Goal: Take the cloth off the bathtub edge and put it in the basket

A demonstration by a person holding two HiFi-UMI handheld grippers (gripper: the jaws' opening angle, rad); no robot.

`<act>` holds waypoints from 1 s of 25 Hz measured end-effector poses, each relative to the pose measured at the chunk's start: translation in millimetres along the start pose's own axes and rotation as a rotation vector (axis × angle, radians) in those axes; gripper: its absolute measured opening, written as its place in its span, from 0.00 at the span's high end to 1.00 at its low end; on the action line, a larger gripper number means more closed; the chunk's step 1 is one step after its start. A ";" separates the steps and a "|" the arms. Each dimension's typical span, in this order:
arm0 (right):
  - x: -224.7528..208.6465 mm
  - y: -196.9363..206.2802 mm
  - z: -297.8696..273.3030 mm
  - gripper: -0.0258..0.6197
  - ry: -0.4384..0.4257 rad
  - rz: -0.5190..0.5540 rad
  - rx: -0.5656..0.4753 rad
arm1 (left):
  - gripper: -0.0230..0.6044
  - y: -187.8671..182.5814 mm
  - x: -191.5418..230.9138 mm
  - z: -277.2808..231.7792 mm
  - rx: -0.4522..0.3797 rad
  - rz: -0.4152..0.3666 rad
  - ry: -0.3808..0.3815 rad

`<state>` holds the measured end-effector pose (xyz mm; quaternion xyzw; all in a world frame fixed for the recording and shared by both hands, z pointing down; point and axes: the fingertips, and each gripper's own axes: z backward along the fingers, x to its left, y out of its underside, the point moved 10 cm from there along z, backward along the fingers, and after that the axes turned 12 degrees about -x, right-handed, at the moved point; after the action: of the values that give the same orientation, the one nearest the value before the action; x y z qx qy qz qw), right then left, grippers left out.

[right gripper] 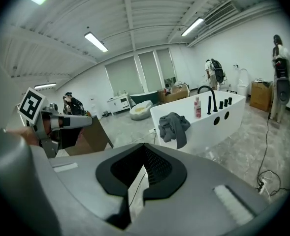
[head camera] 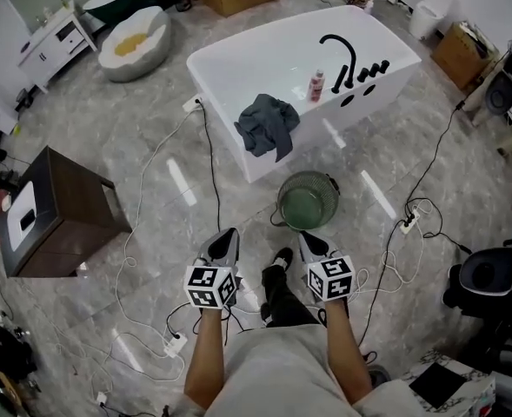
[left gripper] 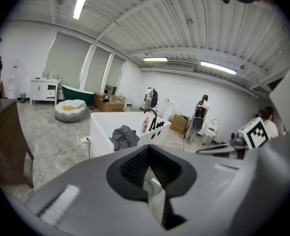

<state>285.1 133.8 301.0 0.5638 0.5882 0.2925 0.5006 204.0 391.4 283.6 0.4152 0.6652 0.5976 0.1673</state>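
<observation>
One grey crumpled cloth (head camera: 267, 125) lies draped over the near edge of the white rectangular bathtub (head camera: 238, 59), part of it hanging down the outer wall. One round wire basket (head camera: 308, 200) stands on the grey marble-pattern floor (head camera: 151, 146) just in front of that wall, below and slightly right of the cloth and apart from it. Two tongs are in use. The left gripper (head camera: 225, 234) has its jaws clenched together with nothing between them. The right gripper (head camera: 310, 238) is likewise clenched and empty. Both are held over the floor, well short of the basket and the tub, and neither touches anything. On the tub deck stand one curved black faucet (head camera: 341, 55) and one pink bottle (head camera: 316, 85). One dark brown wooden cabinet (head camera: 60, 211) stands on the floor to the left. Only the head view shows the whole basket and both grippers side by side. The left gripper view shows the cloth (left gripper: 124, 137) ahead and the marker cube (left gripper: 257, 132) of the right gripper at its right. The right gripper view shows the cloth (right gripper: 175, 125) on the tub, and the left gripper (right gripper: 61, 122) at its left.
</observation>
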 end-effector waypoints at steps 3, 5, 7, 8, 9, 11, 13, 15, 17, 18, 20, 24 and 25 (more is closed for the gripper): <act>-15.3 -21.1 -33.7 0.96 -0.011 -0.013 -0.006 | 0.87 -19.9 11.5 -37.5 0.033 -0.032 0.010; -28.7 -33.7 -53.0 0.96 -0.008 -0.034 -0.013 | 0.87 -34.5 16.9 -62.5 0.042 -0.052 0.018; -43.1 -43.6 -70.3 0.96 -0.005 -0.060 -0.010 | 0.87 -47.1 19.1 -87.1 0.052 -0.074 0.037; -50.7 -47.9 -77.9 0.96 -0.002 -0.069 -0.009 | 0.87 -51.5 19.2 -99.1 0.058 -0.083 0.046; -58.4 -51.9 -84.9 0.96 0.002 -0.077 -0.012 | 0.87 -55.0 18.8 -110.8 0.065 -0.091 0.053; -72.4 -58.8 -97.3 0.96 0.011 -0.096 -0.022 | 0.87 -60.8 17.7 -131.7 0.081 -0.111 0.066; -85.7 -64.4 -107.3 0.96 0.021 -0.113 -0.029 | 0.87 -65.3 15.3 -149.8 0.101 -0.142 0.080; -99.4 -69.4 -114.9 0.96 0.026 -0.114 -0.025 | 0.87 -69.5 13.6 -166.8 0.114 -0.168 0.090; -110.7 -71.8 -121.5 0.96 0.025 -0.108 -0.015 | 0.87 -74.4 16.1 -180.5 0.110 -0.161 0.087; -116.1 -72.2 -124.8 0.96 0.027 -0.105 -0.008 | 0.87 -76.1 17.9 -186.2 0.108 -0.152 0.084; -126.5 -73.2 -131.2 0.96 0.038 -0.106 0.003 | 0.87 -75.6 20.9 -196.1 0.122 -0.154 0.086; -140.2 -70.9 -145.0 0.96 0.041 -0.149 0.013 | 0.87 -63.4 26.0 -211.0 0.179 -0.164 0.109; -142.9 -69.2 -150.2 0.96 0.039 -0.159 0.018 | 0.87 -60.8 28.6 -215.7 0.188 -0.159 0.113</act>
<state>101.9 16.9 324.4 0.5141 0.6434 0.2572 0.5055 10.4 275.0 284.2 0.3408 0.7575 0.5397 0.1369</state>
